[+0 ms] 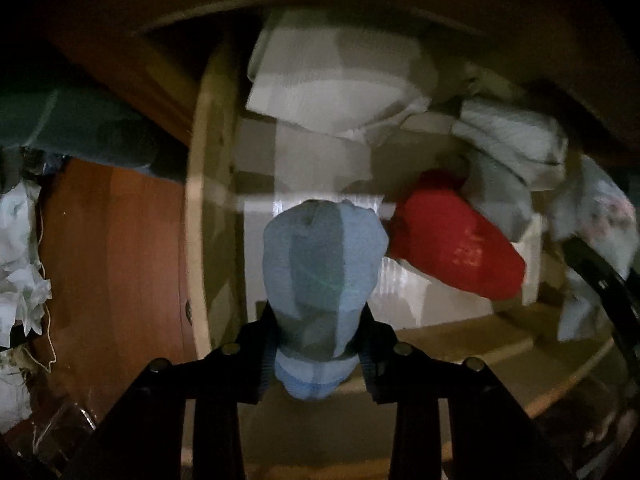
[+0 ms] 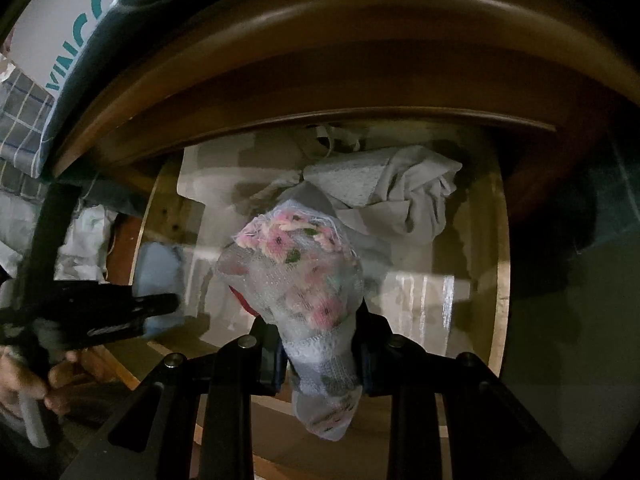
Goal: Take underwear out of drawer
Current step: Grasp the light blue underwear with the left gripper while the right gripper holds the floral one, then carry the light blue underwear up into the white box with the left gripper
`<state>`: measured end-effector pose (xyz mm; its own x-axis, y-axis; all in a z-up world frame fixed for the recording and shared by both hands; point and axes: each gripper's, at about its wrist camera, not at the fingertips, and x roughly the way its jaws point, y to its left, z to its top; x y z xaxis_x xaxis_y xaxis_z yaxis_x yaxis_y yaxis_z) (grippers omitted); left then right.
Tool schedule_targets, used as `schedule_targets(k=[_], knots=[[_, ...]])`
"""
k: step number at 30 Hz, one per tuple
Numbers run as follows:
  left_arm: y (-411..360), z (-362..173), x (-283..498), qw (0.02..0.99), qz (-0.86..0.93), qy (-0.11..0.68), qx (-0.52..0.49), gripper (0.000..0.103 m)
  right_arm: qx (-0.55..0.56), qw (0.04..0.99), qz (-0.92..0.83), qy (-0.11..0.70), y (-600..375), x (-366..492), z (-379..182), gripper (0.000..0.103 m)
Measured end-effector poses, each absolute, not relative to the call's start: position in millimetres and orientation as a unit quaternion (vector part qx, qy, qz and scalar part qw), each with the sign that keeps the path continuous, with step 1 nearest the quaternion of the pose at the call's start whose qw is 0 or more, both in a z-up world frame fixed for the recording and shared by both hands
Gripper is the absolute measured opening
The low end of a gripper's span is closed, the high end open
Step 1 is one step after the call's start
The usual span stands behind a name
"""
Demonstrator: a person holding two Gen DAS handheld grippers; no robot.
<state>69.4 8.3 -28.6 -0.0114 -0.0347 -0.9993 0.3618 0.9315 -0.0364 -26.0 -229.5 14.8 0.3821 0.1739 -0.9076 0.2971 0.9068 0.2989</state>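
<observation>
Underwear is coming out two pieces at once right now. The left gripper (image 1: 316, 354) has its jaws clamped on a soft light-blue bundle of underwear (image 1: 320, 276), bottom centre of the left wrist view, and it looks lifted clear of the pale wooden drawer (image 1: 200, 208), hanging in front of the drawer floor instead of lying on it. The right gripper (image 2: 320, 360) is pinched tight on a grey mesh pair with pink flowers (image 2: 296, 280), centre of the right wrist view, also dangling over the open drawer.

So I'd say both grabs are done and the carry-out is underway, but neither piece has been set down anywhere yet.

Plenty left inside too: a red fabric piece (image 1: 456, 248) right of centre, a folded white garment (image 1: 332, 84) up top, and a crumpled grey-white heap (image 2: 400, 188) at the back. If the whole drawer needs emptying, this is early days.
</observation>
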Motion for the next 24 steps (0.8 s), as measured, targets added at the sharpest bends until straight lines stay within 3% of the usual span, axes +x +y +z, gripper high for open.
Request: schedule_targets(k=[24], knots=[[28, 149, 17, 0.809, -0.219, 0.537, 0.095, 0.035, 0.187, 0.803, -0.076, 0.561, -232, -30, 11, 0.026]])
